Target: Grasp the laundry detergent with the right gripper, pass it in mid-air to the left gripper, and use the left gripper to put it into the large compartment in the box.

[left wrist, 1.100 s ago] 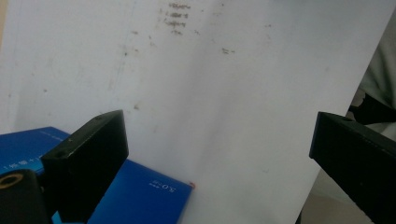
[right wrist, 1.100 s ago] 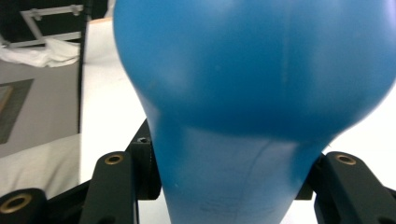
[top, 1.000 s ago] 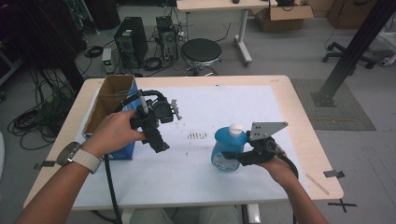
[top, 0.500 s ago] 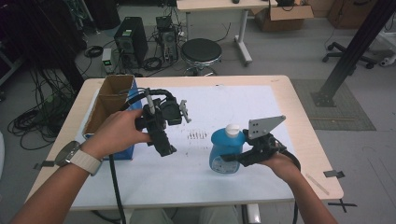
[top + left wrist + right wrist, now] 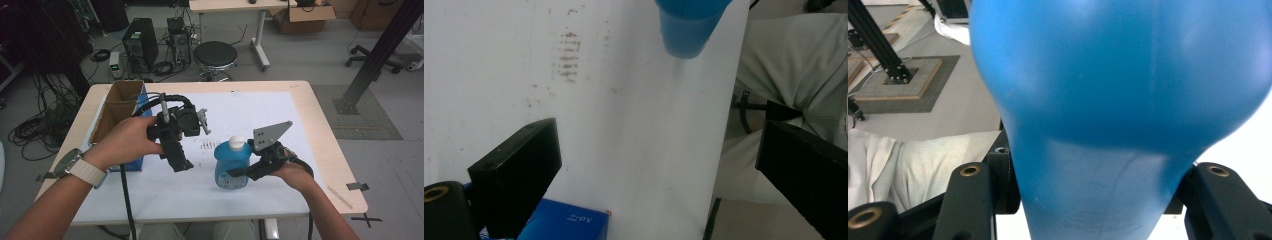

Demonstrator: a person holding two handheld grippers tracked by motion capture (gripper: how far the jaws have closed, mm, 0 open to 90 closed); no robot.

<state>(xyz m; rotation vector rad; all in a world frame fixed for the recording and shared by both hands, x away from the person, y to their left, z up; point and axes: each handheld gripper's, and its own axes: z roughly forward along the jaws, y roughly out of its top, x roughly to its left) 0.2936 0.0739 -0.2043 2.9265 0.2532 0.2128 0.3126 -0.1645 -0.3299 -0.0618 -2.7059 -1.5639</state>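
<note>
Two jaws of the right hand-held gripper [image 5: 237, 174] clamp the blue bottle [image 5: 231, 165] (white-capped); left hand-held gripper [image 5: 181, 162] gapes empty.

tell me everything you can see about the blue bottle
The blue bottle looks like smooth, slightly see-through plastic, with a rounded, bulging body, a narrower waist and a white cap on top. It stands roughly upright near the middle of the white-covered table. A pale round label or mark shows low on its front, too blurred to read. The right tool is shut on it, its black jaws pressing either side of the narrow part in the right gripper view. The left tool is apart from it, jaws open.
</note>
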